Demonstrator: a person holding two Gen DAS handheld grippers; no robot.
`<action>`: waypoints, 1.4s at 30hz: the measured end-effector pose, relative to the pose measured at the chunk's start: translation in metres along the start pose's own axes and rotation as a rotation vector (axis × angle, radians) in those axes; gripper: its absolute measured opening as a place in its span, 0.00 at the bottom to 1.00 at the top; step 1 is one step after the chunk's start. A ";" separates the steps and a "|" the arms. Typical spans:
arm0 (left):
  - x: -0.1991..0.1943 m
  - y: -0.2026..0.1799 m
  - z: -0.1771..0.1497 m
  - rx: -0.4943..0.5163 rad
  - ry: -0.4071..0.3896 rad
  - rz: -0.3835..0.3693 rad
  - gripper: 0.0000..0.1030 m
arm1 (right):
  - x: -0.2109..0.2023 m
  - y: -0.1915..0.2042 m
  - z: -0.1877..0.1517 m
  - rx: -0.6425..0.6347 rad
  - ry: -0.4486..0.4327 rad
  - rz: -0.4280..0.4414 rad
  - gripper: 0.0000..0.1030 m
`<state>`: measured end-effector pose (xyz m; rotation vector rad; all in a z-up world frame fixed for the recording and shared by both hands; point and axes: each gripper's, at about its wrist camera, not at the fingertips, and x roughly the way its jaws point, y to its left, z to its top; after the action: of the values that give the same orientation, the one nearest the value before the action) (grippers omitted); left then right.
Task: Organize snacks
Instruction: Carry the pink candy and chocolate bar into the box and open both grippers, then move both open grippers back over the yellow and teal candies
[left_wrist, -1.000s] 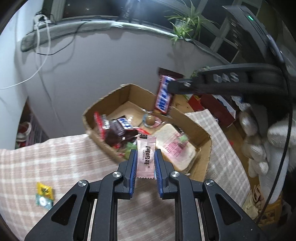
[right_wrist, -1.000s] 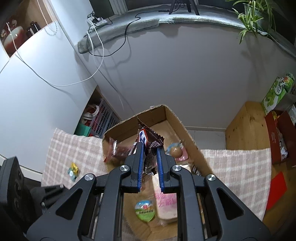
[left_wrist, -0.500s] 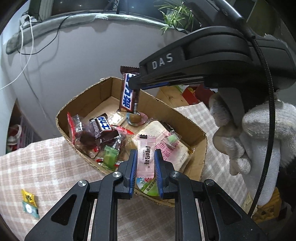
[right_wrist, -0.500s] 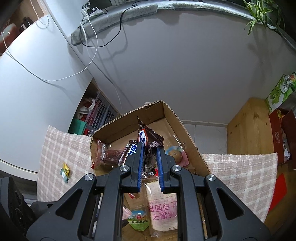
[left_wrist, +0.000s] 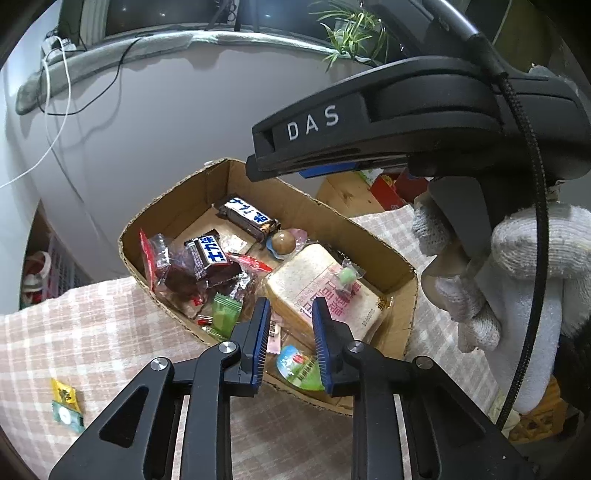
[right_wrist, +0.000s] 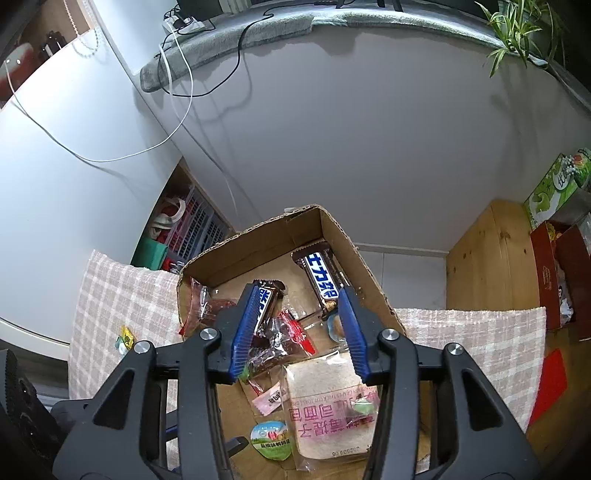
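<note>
Both sets of jaws stand apart and hold nothing. My left gripper (left_wrist: 289, 341) hovers over the near rim of the cardboard box (left_wrist: 400, 264), and my right gripper (right_wrist: 301, 328) hangs above the middle of the same box, its gloved hand (left_wrist: 517, 295) visible from the left wrist view. Inside the box lie most of the snacks: a chocolate bar with a blue and white label (left_wrist: 246, 215) near the far wall, a second similar bar (left_wrist: 211, 252) on top of dark wrapped sweets, a red wrapper (left_wrist: 248, 261), a round brown sweet on a blue and pink wrapper (left_wrist: 283, 242), a green packet (left_wrist: 225, 313), a large packet of sliced bread with pink lettering (left_wrist: 325, 295), a small pink sachet (right_wrist: 271, 398) and a round green-lidded cup (left_wrist: 299, 369) at the near end. I judge the sorting to be nearly finished. One small yellow and green sweet (left_wrist: 66, 404) lies outside, well apart from the box, on the checked tablecloth (left_wrist: 92, 332) to my left. That looks like the only piece left to collect, as far as these two views show.
</note>
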<state>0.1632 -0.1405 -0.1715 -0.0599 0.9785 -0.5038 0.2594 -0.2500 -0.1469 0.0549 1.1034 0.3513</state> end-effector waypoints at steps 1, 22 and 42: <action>0.000 -0.001 0.000 0.002 -0.003 0.002 0.21 | -0.001 -0.001 0.000 0.002 -0.001 0.000 0.45; -0.040 0.001 -0.006 0.006 -0.061 0.041 0.21 | -0.031 0.018 -0.013 -0.005 -0.033 0.044 0.54; -0.090 0.101 -0.074 -0.210 -0.045 0.179 0.30 | -0.043 0.089 -0.042 -0.150 -0.025 0.159 0.75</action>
<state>0.1017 0.0003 -0.1705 -0.1697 0.9791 -0.2341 0.1827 -0.1843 -0.1096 0.0142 1.0477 0.5733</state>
